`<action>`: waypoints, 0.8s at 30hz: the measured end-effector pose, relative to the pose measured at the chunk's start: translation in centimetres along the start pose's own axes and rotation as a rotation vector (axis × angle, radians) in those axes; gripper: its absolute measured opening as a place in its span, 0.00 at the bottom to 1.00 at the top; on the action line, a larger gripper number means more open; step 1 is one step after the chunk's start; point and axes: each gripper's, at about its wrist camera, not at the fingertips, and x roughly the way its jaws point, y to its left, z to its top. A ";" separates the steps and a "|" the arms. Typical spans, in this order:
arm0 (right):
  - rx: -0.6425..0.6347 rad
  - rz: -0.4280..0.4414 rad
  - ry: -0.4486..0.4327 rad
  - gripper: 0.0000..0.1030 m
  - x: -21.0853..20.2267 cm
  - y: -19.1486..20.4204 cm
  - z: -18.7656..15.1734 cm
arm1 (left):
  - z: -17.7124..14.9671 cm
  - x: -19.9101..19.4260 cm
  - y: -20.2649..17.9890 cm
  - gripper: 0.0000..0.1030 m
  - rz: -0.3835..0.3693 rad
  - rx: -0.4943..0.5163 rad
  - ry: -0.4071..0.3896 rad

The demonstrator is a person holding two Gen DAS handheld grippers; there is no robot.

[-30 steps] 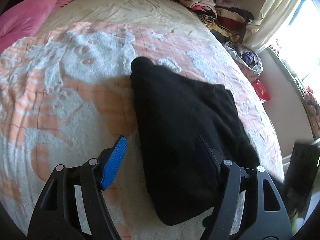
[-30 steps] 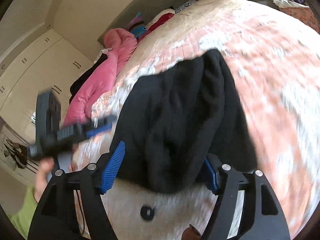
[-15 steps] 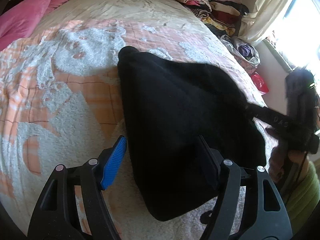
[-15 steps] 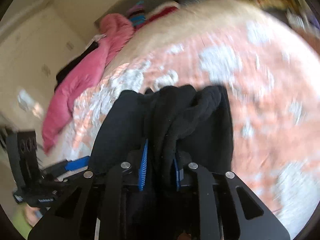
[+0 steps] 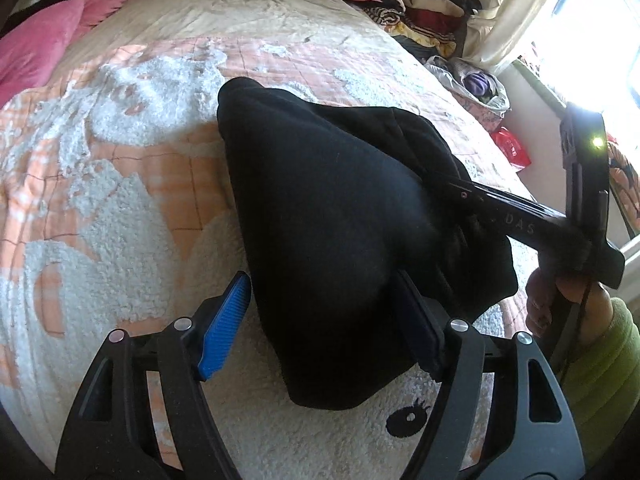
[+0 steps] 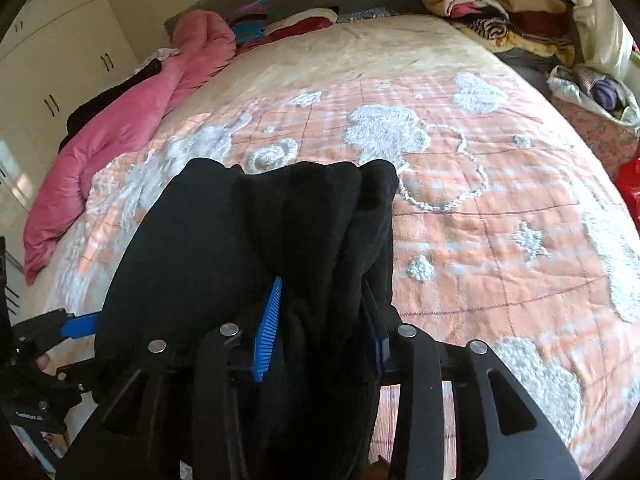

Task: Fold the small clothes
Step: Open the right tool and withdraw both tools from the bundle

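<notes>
A black garment [image 5: 328, 200] lies folded lengthwise on the orange-and-white blanket [image 5: 120, 160]. My left gripper [image 5: 320, 300] is open and straddles its near end: the blue left pad stands just clear of the cloth and the right finger is under its edge. My right gripper [image 6: 320, 312] has a thick bunch of the garment [image 6: 248, 232] filling the gap between its pads, lifted and draped over the fingers. Its jaws are opening. In the left wrist view, the right gripper [image 5: 500, 216] reaches into the garment's right side, held by a hand with a green sleeve [image 5: 592, 360].
A pink quilt [image 6: 132, 120] lies along the bed's far left edge. Stacked folded clothes [image 6: 500, 4] sit at the far right corner, with a white bag [image 5: 476, 80] of clothes beside the bed. White wardrobes [image 6: 52, 52] stand left. A bright window is at the right.
The right gripper went from open around the garment's end to closed on a bunch of it, and gathered the cloth up. The left gripper slid a little along the garment and stayed open.
</notes>
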 end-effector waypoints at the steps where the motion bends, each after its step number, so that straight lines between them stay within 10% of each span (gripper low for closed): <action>1: -0.020 -0.029 -0.006 0.39 -0.3 0.4 -0.2 | -0.1 -0.1 -0.1 0.63 0.004 0.004 -0.001; 10: -0.067 -0.161 -0.045 0.65 -2.7 1.4 -1.9 | -0.5 -0.8 0.0 0.63 0.008 -0.003 -0.008; 24: -0.021 -0.167 -0.085 0.75 -6.6 1.2 -4.6 | -1.7 -2.9 0.8 0.65 0.014 -0.023 -0.037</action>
